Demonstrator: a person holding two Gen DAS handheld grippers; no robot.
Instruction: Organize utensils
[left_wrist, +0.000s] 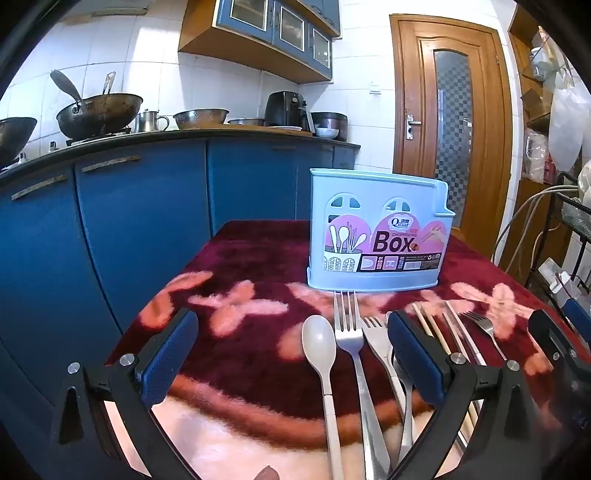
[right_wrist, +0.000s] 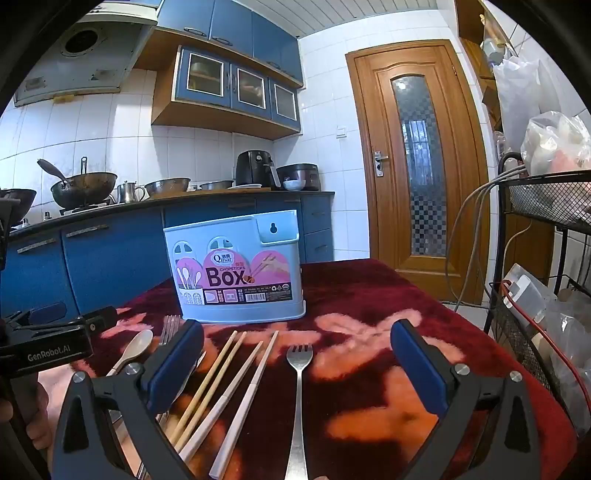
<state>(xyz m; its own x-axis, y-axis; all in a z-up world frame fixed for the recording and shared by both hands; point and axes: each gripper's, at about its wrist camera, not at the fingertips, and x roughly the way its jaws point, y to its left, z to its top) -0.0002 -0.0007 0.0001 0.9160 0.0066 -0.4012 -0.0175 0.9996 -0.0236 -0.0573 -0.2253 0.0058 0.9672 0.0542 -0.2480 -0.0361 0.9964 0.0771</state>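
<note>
Hovering wide-jawed, the right gripper (right_wrist: 295, 365) straddles 1 fork (right_wrist: 298, 391), handle pointing away from the box (right_wrist: 236, 269); the left gripper (left_wrist: 291, 354), equally wide, covers the spoon (left_wrist: 322, 354).

right fingers (left_wrist: 413, 354) hide a fork (left_wrist: 380, 339) and chopsticks (left_wrist: 430, 328).

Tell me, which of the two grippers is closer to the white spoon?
Left. The white spoon lies between the open left gripper fingers. The right gripper, also open, sits off to the spoon's right, over a fork.

White-tiled wall (right_wrist: 122, 122), blue cabinets (left_wrist: 140, 206) (glass-fronted ones above), a wooden door (right_wrist: 417, 166) at right
</note>
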